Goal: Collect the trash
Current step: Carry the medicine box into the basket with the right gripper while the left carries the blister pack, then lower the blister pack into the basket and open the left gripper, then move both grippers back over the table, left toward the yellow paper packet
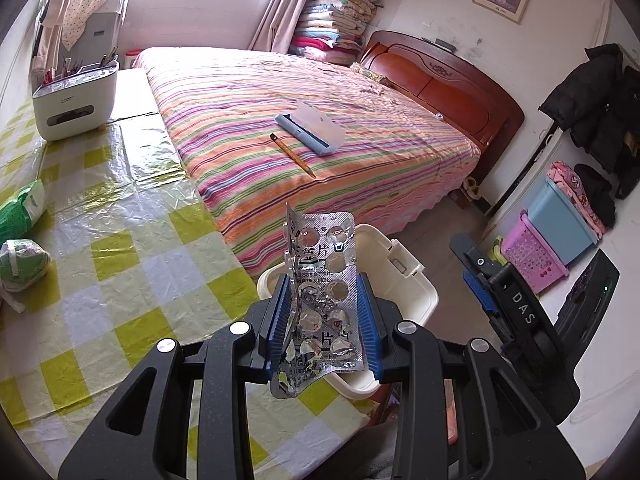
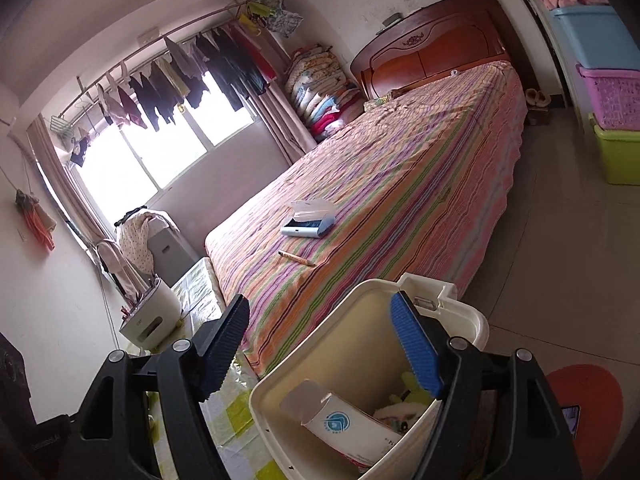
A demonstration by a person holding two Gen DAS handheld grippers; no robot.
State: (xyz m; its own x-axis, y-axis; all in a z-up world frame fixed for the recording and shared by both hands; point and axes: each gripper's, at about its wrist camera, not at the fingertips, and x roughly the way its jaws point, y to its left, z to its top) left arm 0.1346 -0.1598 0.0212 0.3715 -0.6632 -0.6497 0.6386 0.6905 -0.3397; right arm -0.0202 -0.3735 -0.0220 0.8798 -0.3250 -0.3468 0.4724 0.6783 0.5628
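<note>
In the left wrist view, a green pack (image 1: 22,210) and a wad (image 1: 24,265) lay at the left edge on the checked bench (image 1: 120,264). At lower centre the left tool (image 1: 326,312) pointed forward, level, its pads closed on an empty blister (image 1: 324,292) held upright above the cream bin (image 1: 404,280). The right tool's body showed at lower right. In the right wrist view, the right tool (image 2: 320,344) tilted down, jaws wide apart and holding nothing, its right finger (image 2: 416,348) over the bin's (image 2: 360,328) opening. A carton (image 2: 352,428) lay inside, lower centre.
</note>
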